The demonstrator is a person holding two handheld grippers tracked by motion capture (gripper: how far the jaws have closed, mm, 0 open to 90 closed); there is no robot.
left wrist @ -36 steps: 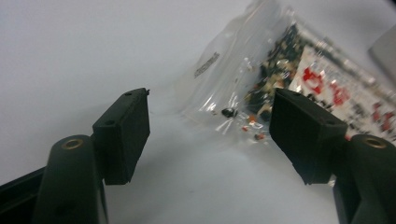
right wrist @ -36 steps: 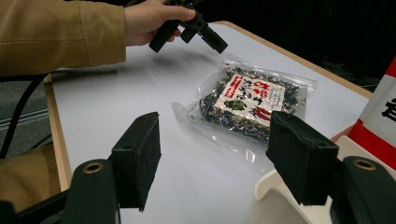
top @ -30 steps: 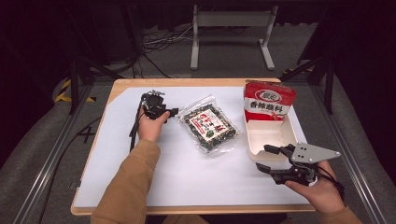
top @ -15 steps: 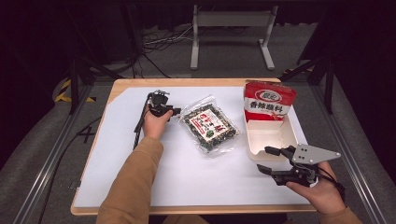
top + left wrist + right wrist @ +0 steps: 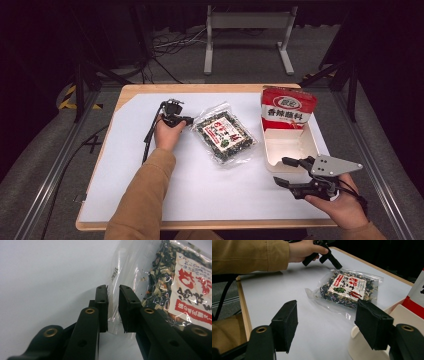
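A clear bag of dark dried mix with a red and white label (image 5: 225, 135) lies flat mid-table. My left gripper (image 5: 189, 120) reaches its upper-left corner. In the left gripper view the jaws (image 5: 113, 287) have just been closing and stand a narrow gap apart, with the bag's clear edge (image 5: 113, 315) between the pads, which do not visibly press it. My right gripper (image 5: 281, 170) hovers open near the front right, nothing between its jaws (image 5: 329, 322). The right gripper view shows the bag (image 5: 347, 287) farther off with the left gripper (image 5: 334, 263) at its far corner.
A white rectangular tray (image 5: 290, 145) sits at the right, just beyond my right gripper. A red and white pouch (image 5: 288, 107) stands upright at the tray's far end. A white sheet (image 5: 130, 165) covers the wooden table.
My left gripper has dipped toward the bag's corner and its jaws have narrowed around the clear edge. The right gripper has stayed where it was.
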